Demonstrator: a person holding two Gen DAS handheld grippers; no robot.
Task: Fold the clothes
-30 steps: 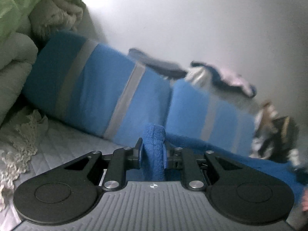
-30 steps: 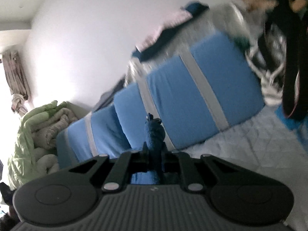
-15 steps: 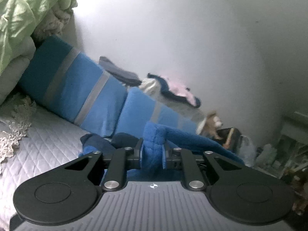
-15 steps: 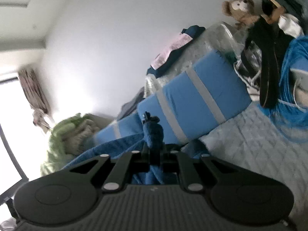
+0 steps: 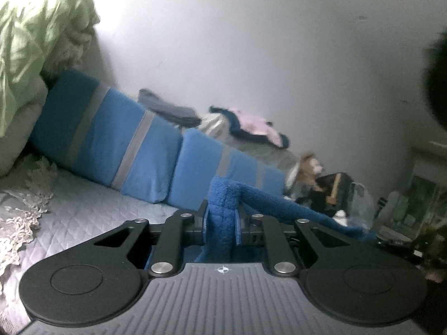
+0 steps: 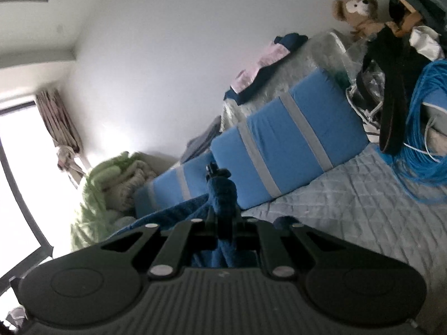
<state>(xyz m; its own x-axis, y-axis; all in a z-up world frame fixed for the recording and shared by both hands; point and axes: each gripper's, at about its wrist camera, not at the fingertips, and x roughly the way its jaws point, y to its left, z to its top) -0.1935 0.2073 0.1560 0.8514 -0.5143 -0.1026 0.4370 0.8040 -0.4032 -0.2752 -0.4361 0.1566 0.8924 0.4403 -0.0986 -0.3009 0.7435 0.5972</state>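
Note:
A dark blue fleece garment (image 5: 276,203) is stretched in the air above the bed. My left gripper (image 5: 222,212) is shut on one bunched edge of it, and the cloth runs off to the right in a taut band. In the right wrist view the same blue fleece garment (image 6: 223,192) sticks up between the fingers of my right gripper (image 6: 223,209), which is shut on it. More of the fleece hangs down to the left below that gripper. The fingertips of both grippers are hidden by the cloth.
A grey quilted bedspread (image 6: 349,203) covers the bed. Blue cushions with grey stripes (image 5: 117,142) lean along the white wall, with folded clothes (image 5: 251,125) behind them. Green and cream bedding (image 5: 30,44) is piled at one end; a teddy bear (image 6: 357,11) and blue cord (image 6: 424,139) sit at the other.
Both grippers have lifted and swung with the fleece still held. The garment has come up off the bed and now hangs stretched between them.

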